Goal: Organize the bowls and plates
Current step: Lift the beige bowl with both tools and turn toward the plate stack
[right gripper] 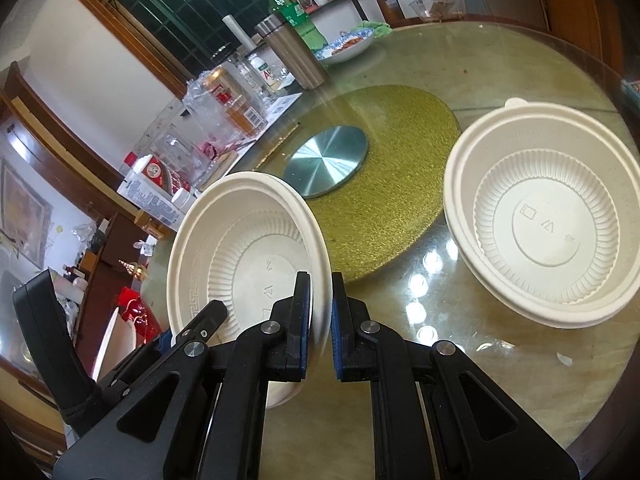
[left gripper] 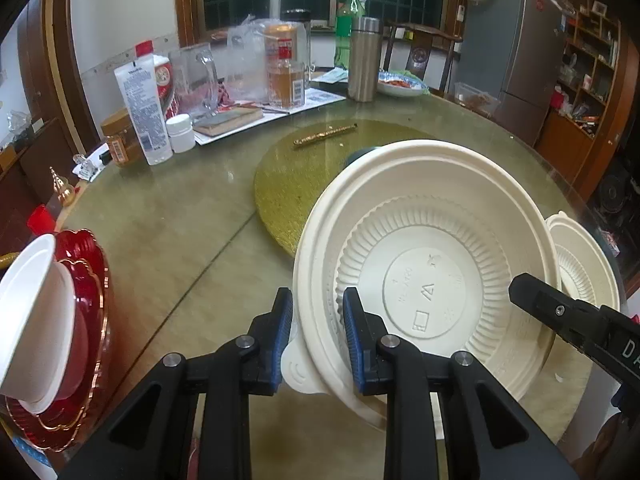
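Gripping the near rim of a cream disposable bowl (left gripper: 432,280) with the left gripper (left gripper: 318,334), jaws narrow and pinching the wall just above a pull tab. Clamping the opposite rim of the same tilted bowl with the right gripper (right gripper: 321,320), jaws nearly closed on the thin edge. Holding it off the glass tabletop (right gripper: 400,300), seemingly two nested shells by the doubled rim. Best keeping both grips level and squeezing lightly, since the thin wall looks apt to buckle, then lowering it squarely into the second bowl (right gripper: 540,236) resting just to the right, so the rims seat evenly. Showing embossed recycling-style symbols on both bases, lettering too faint to read. Farther off: a gold placemat (right gripper: 384,208), a steel tumbler (left gripper: 364,60), a green bottle (left gripper: 346,32); labels on the far containers staying illegible.
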The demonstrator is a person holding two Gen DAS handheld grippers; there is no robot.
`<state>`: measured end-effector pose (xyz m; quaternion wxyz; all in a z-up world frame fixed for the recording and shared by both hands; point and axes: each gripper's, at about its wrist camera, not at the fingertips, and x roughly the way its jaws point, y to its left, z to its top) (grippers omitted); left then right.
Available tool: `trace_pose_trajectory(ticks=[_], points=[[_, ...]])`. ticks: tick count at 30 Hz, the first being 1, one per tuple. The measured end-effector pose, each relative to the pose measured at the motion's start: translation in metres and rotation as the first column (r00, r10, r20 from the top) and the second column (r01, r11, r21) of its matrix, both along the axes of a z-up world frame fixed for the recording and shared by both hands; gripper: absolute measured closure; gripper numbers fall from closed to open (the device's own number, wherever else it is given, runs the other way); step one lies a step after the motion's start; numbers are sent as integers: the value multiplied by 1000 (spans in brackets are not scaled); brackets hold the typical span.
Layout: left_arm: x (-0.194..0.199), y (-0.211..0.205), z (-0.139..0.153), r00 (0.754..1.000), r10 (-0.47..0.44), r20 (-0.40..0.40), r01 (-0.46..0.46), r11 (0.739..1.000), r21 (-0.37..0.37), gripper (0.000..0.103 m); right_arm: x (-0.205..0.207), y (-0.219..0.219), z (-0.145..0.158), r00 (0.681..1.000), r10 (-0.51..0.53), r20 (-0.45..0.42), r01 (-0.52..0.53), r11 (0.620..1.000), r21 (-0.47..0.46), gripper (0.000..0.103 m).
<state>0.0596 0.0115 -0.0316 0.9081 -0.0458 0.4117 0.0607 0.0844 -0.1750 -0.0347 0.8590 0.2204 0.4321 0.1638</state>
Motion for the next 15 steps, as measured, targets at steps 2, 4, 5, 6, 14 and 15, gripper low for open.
trace_pose_trajectory(ticks=[2,4,5,6,14,15], points=[[-4,2,5,1000,3,12,-3,1000,-1,78,-3,2,5,1000,4,9,-4,1000,-1,94],[-7,4,10,1000,6,22,-6,1000,0,78,-6,4,10,1000,10,22,-10,1000,0,94],[-9,5,12,1000,8,29,-8,1000,-1,78,-8,5,13,999,13,29,-13,1000,-1,94],[-11,7,15,999,12,35,-12,1000,-2,78,-9,6,16,999,17,37,-17,1000,-3,94],[-23,22,28,997,40,68,-40,999,-1,78,-19,21,34,996,54,76,-54,999,-5,94],[-24,24,29,997,44,70,-44,999,-1,78,-19,24,36,995,60,80,-60,998,-7,94]])
